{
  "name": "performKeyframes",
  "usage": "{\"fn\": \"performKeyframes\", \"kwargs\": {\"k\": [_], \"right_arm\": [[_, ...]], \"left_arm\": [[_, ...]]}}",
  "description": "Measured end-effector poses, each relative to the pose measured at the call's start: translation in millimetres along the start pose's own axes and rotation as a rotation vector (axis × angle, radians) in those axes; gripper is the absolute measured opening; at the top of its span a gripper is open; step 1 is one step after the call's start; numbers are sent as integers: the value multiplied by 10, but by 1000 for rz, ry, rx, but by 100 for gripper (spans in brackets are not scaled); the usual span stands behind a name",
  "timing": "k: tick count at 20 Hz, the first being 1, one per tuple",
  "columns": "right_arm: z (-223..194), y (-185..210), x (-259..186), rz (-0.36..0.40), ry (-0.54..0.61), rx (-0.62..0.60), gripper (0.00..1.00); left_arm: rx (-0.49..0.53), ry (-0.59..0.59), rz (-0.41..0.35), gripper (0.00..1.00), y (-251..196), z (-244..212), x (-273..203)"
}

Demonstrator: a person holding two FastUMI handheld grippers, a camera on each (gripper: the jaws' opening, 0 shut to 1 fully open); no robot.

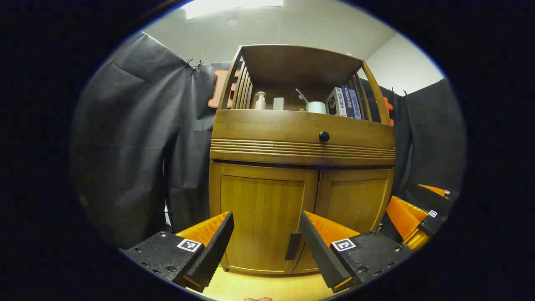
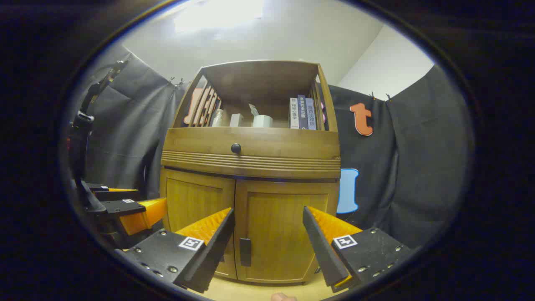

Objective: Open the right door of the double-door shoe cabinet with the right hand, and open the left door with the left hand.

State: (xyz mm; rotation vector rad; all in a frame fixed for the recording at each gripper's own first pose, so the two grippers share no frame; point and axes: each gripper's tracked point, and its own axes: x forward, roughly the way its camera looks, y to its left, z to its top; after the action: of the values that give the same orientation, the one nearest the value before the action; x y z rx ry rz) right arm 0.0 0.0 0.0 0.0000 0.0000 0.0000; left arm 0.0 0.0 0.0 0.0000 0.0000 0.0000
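While both doors remain closed, the shoe cabinet (image 1: 301,167) stands against the booth's black cloth wall. Left gripper (image 1: 266,234): jaws spread, empty, short of the left door (image 1: 263,217), whose dark handle (image 1: 293,246) sits beside the centre seam. Right gripper (image 2: 268,232): jaws spread, empty, facing the right door (image 2: 280,230) and its handle (image 2: 245,252). A black drawer knob (image 1: 324,136) lies above; books (image 1: 345,102) and a pump bottle (image 1: 260,100) occupy the open shelf.
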Motion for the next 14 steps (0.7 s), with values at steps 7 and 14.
{"fn": "performKeyframes", "kwargs": {"k": [7,14], "right_arm": [[29,-10,44,3,-5,5,97],[-13,18,39,6,-2,4,97]], "left_arm": [[11,-4,26,98,71,5,15],[-2,15,33,95,114,-57,44]]}}
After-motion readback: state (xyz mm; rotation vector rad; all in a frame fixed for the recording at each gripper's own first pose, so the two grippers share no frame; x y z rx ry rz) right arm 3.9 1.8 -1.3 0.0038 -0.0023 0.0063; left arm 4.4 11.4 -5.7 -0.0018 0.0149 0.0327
